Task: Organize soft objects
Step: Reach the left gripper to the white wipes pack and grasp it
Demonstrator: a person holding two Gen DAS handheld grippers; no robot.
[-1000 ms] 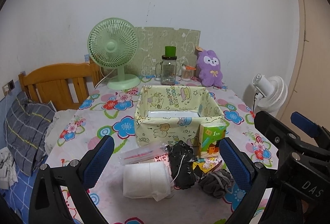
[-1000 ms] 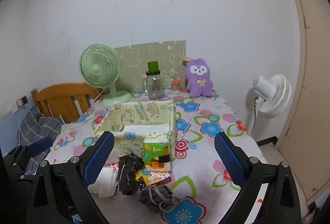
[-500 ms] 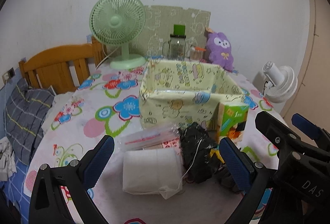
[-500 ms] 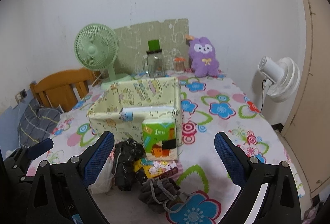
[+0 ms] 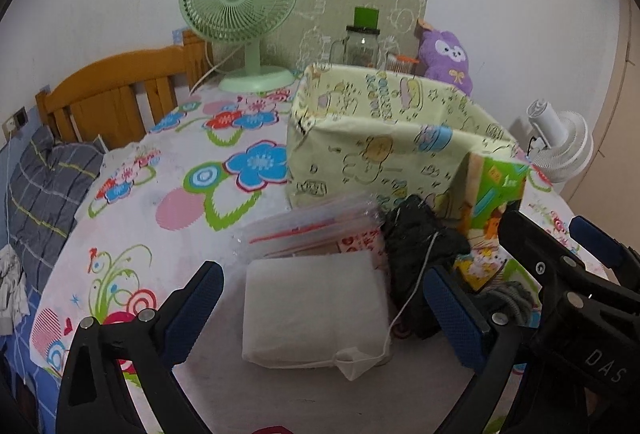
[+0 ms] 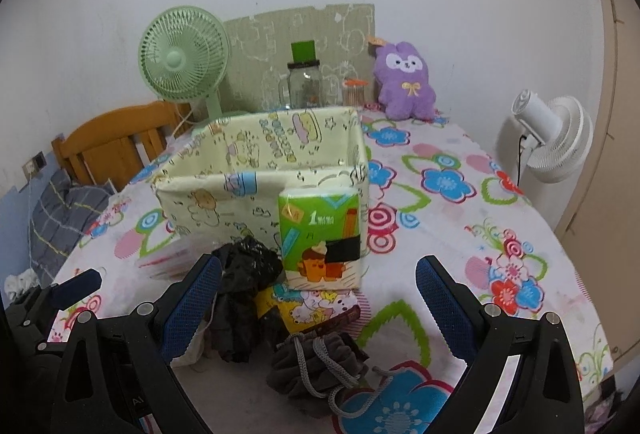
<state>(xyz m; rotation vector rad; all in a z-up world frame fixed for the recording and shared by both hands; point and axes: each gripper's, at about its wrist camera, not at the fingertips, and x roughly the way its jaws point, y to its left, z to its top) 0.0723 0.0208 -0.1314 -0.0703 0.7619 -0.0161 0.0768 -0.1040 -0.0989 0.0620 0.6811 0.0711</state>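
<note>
Both claws were spread wide, empty; left gripper (image 5: pixel 320 308) straddled the white folded cloth pack (image 5: pixel 316 308), approach step; next: clamp, lift into the yellow cartoon-print fabric bin (image 5: pixel 360 170)

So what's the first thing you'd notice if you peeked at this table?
Probably the big pale yellow cartoon-print fabric box in the middle of the flowery tablecloth, with a green tissue pack standing at its near corner. Behind it by the wall sit a mint green desk fan and a purple plush bunny.
</note>
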